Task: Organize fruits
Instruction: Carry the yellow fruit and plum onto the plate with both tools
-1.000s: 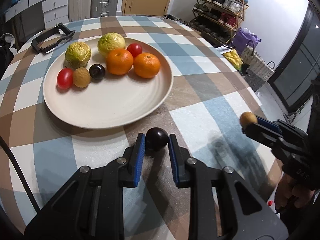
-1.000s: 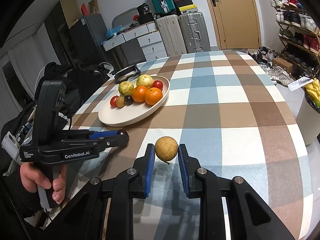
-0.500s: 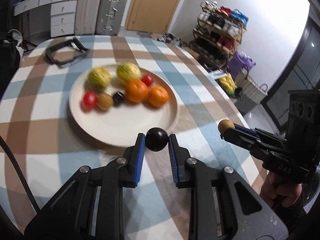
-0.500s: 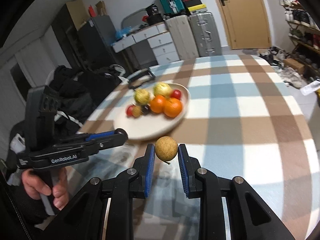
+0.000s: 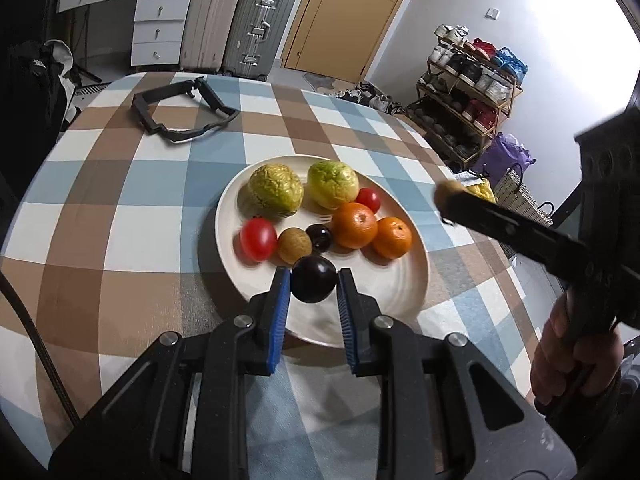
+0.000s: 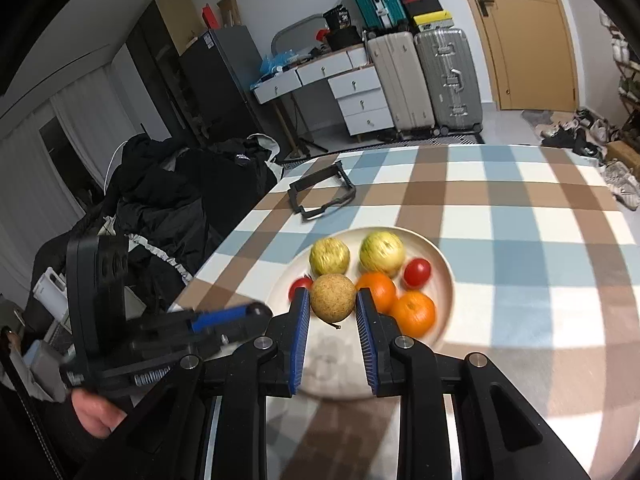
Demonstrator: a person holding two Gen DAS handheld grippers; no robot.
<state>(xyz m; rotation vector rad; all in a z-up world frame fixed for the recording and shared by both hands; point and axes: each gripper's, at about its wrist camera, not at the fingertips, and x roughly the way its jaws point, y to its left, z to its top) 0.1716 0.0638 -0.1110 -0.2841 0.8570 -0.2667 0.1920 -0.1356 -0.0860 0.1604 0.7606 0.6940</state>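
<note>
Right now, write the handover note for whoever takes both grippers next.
Left gripper: shut on a dark purple round fruit, held over the near part of the cream round plate.
Right gripper: shut on a tan rough-skinned round fruit, also over the plate.
Done: two green fruits, two oranges, two red tomatoes, one tan and one dark fruit lie on the plate.
Left: set both held fruits down there, release.

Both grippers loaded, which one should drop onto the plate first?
Left, probably. The left gripper holds the dark plum over a bare stretch of the plate. The right gripper holds its tan fruit over the piled fruit.
</note>
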